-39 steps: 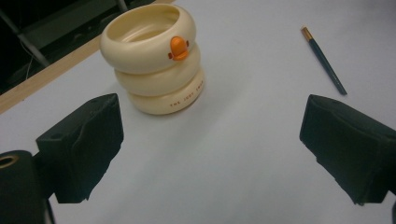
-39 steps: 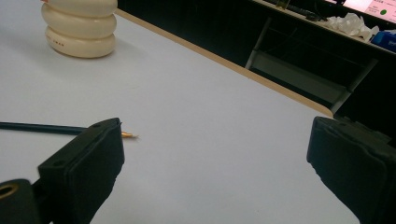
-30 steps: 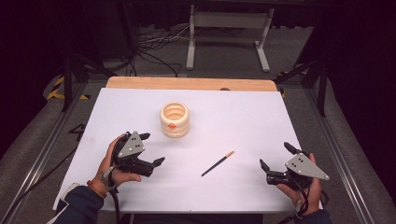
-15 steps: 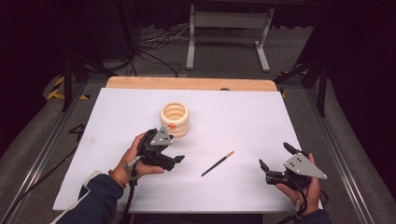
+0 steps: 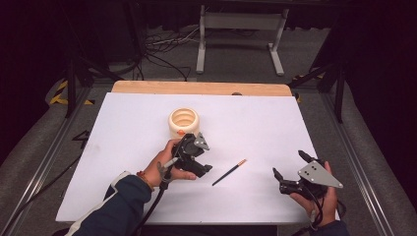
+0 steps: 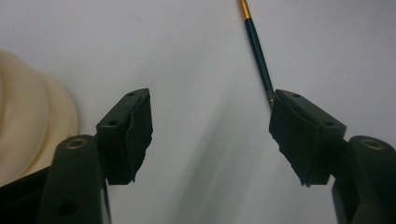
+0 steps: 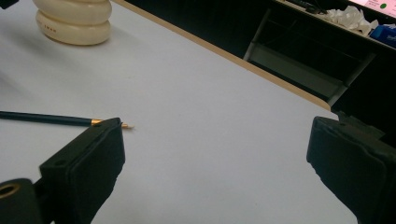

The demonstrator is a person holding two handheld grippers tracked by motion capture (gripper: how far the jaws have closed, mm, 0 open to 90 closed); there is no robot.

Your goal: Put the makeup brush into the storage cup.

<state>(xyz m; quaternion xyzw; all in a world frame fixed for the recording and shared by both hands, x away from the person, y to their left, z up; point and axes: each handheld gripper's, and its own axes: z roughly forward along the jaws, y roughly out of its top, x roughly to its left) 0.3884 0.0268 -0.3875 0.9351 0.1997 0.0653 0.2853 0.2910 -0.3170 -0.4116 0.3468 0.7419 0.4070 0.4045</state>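
Observation:
A thin dark paintbrush (image 5: 229, 172) with a gold ferrule lies on the white table (image 5: 255, 123), and it appears in the left gripper view (image 6: 257, 49) and the right gripper view (image 7: 51, 119). My left gripper (image 5: 202, 160) is open just left of the brush, its right jaw beside the handle end. A cream ribbed pot (image 5: 184, 122) stands behind it, also seen in the left gripper view (image 6: 28, 116) and the right gripper view (image 7: 74, 18). My right gripper (image 5: 290, 169) is open near the table's front right, with nothing between its jaws.
A wooden strip (image 5: 201, 88) runs along the table's far edge. A metal stand (image 5: 238, 29) and cables (image 5: 162, 44) lie on the floor beyond. Dark shelving (image 7: 299, 51) shows past the edge in the right gripper view.
My left gripper has moved right and forward from the table's left side to just beside the paintbrush. The right gripper has stayed put.

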